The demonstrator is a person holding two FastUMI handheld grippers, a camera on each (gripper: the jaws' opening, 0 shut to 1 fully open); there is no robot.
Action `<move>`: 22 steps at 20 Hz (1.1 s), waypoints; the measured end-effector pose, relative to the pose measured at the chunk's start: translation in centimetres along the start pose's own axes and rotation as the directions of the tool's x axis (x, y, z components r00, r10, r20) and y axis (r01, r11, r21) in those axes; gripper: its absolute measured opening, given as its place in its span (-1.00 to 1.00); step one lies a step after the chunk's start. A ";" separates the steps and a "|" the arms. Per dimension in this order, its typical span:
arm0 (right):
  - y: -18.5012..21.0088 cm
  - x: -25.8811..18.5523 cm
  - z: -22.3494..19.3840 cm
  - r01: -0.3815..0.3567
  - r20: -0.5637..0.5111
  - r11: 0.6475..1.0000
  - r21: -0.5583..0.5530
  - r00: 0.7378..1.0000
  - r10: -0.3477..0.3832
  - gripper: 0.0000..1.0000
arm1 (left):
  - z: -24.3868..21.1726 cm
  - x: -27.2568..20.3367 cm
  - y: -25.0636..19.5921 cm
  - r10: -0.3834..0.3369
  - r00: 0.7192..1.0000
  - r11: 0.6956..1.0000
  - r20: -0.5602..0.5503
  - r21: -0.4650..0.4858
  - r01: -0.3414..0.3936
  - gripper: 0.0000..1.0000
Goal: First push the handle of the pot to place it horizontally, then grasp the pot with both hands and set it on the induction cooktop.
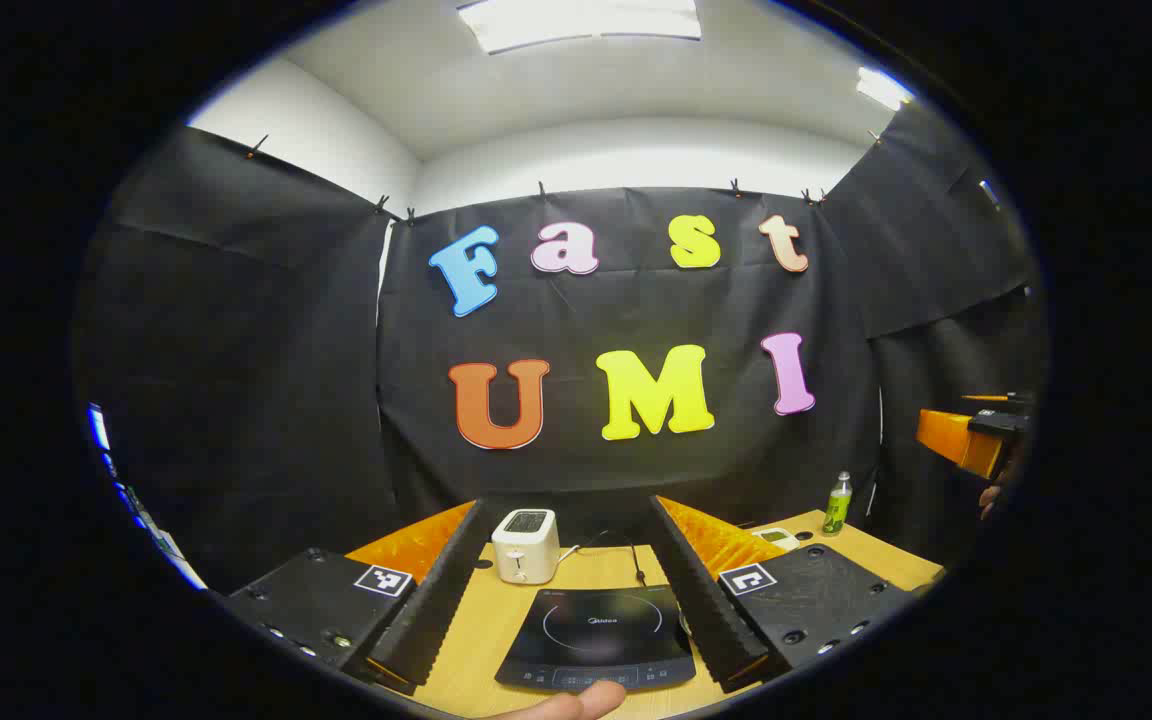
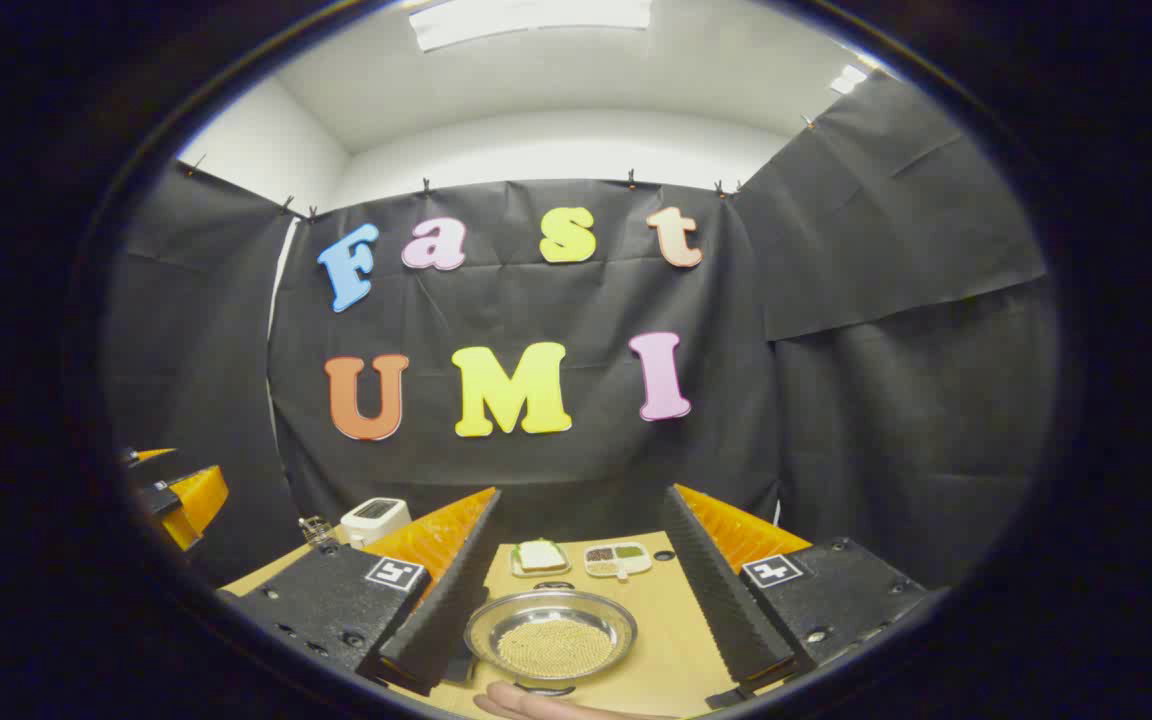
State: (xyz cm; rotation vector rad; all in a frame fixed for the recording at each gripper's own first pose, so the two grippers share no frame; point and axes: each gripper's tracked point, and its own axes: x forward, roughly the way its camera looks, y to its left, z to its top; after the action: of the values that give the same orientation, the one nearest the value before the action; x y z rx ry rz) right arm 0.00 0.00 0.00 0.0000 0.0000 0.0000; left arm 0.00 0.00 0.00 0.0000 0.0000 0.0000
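- The pot (image 2: 551, 640) is a shallow metal pan with pale grains in it, sitting on the table (image 2: 666, 640) right between the right gripper (image 2: 576, 585) fingers, low at about 6 o'clock in the right gripper view.
- Its handle is tough to make out; there's a dark bit at the rim near 6 o'clock and another at 12, so I can't tell which way it really points.
- Right gripper is spread wide, holding nothing, fingers either side of the pot but not touching it.
- A fingertip (image 2: 526, 703) pokes in just under the pot's near rim.
- Behind the pot at 12 o'clock are two small dishes (image 2: 581, 558) of food, close enough to get bumped.
- The cooktop (image 1: 596, 637) lies flat between the left gripper (image 1: 576, 590) fingers in the left gripper view, bare on top.
- Left gripper is spread wide too, nothing in it.
- A toaster (image 1: 525, 545) stands just past the cooktop at 11 o'clock, and a green bottle (image 1: 838, 503) sits well off at 2 o'clock.
- My guess: nothing's started yet, the handle push comes first.
- To do it well, I'd go low with one fingertip on the handle and nudge slowly, so the light pan swings round rather than sliding into those dishes or spilling grains.
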 end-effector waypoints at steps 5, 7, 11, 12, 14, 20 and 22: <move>0.4 0.3 -0.9 -0.013 -0.018 1.000 -0.011 1.000 0.013 0.92 | 0.1 -0.1 -0.4 -0.013 1.000 1.000 0.009 -0.016 0.013 0.92; 0.3 0.6 -1.0 -0.008 -0.022 1.000 -0.014 1.000 0.008 0.92 | -0.2 -0.2 -0.6 -0.026 1.000 0.999 -0.003 -0.025 0.026 0.92; 0.5 0.9 -1.1 -0.008 -0.022 1.000 -0.019 1.000 0.007 1.00 | -1.0 0.0 0.1 -0.013 1.000 1.000 -0.020 -0.024 0.012 0.92; 0.6 1.0 -1.2 -0.009 -0.024 1.000 -0.022 1.000 0.009 1.00 | -1.2 0.1 0.1 -0.017 1.000 0.999 -0.026 -0.030 0.016 0.92; 0.9 1.1 -1.5 -0.015 -0.026 1.000 -0.027 1.000 0.014 1.00 | -1.4 0.2 0.0 -0.022 0.999 0.999 -0.030 -0.037 0.021 0.92; 2.6 2.3 -4.5 -0.047 -0.086 0.997 -0.053 0.995 0.042 0.92 | -1.2 0.1 0.1 -0.027 1.000 0.999 -0.014 -0.019 0.027 0.92; 3.3 2.8 -5.8 -0.063 -0.112 0.997 -0.054 0.992 0.057 0.92 | -1.0 -0.1 0.1 -0.030 1.000 0.999 -0.008 -0.021 0.030 0.92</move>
State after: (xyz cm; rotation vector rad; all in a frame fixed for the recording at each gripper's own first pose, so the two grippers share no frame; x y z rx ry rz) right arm 2.84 3.34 -5.76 -0.0570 0.1106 0.0601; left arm -0.08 0.14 -1.04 -0.0212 0.0085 -0.0297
